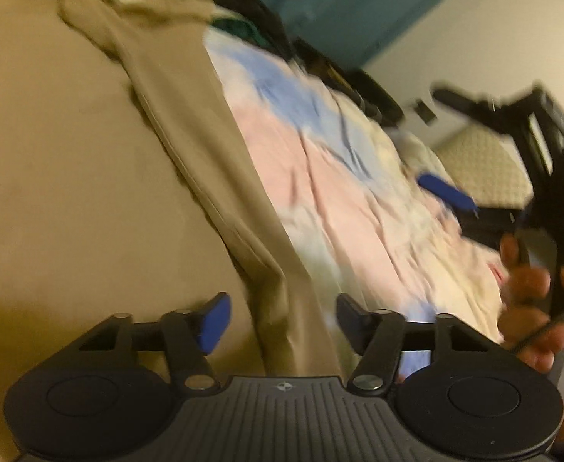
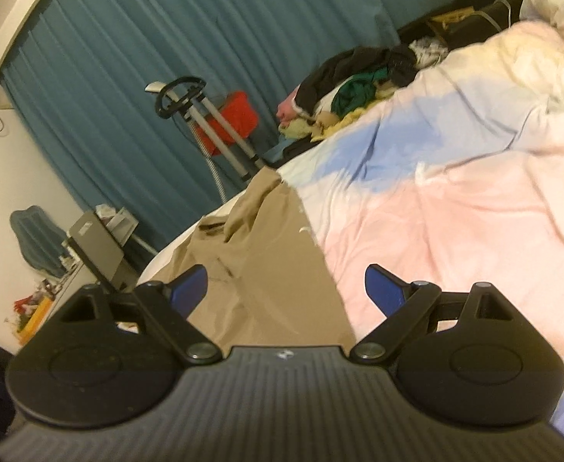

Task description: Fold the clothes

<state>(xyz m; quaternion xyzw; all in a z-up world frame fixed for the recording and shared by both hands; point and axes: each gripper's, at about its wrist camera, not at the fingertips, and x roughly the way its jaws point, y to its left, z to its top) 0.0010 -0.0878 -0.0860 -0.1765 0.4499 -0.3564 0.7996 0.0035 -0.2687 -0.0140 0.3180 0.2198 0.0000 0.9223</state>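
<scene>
Pastel bed (image 2: 455, 231), tan garment (image 2: 282, 269), clothes pile (image 2: 359, 81)

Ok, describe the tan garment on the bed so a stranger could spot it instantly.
Start at the bed with the pink, blue and cream patchwork duvet. Along its near edge lies a plain tan cloth garment, spread out and creased. It is the only single-coloured khaki piece, apart from the mixed clothes pile further back.

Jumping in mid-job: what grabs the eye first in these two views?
The tan garment spread over the pastel pink, blue and cream bedspread dominates, directly ahead of both open grippers, left gripper and right gripper. Behind, teal pleated curtains back a heap of unfolded clothes.
</scene>
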